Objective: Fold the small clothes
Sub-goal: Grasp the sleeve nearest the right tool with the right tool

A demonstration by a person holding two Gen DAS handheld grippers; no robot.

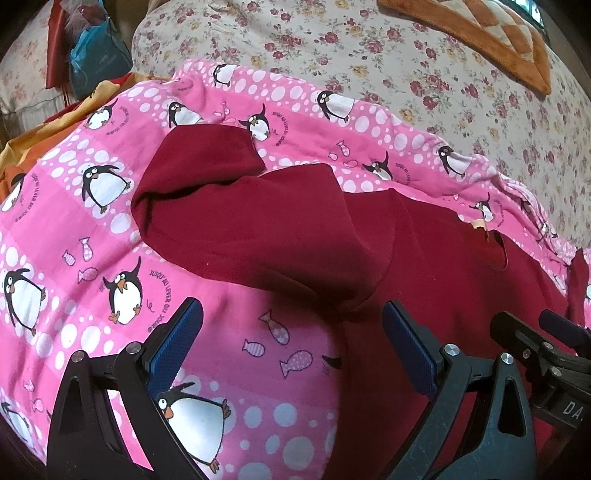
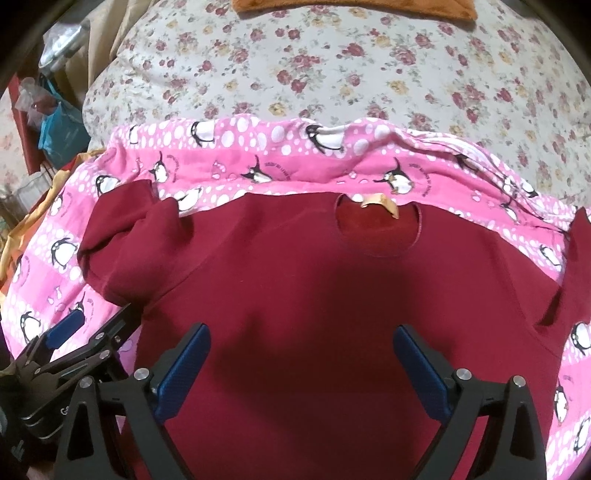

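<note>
Both grippers, left (image 1: 291,332) and right (image 2: 302,356), spread wide, hovering over dark red top (image 2: 314,288) lying on pink penguin blanket (image 1: 74,229).

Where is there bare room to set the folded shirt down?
Free: the floral sheet between the pink blanket and the orange mat. Also bare blanket left of the red shirt. Crowded: far left, bags and orange cloth.

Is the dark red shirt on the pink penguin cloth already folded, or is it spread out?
Mostly spread: the red shirt lies flat, neckline showing. Only its left sleeve is bunched.
</note>
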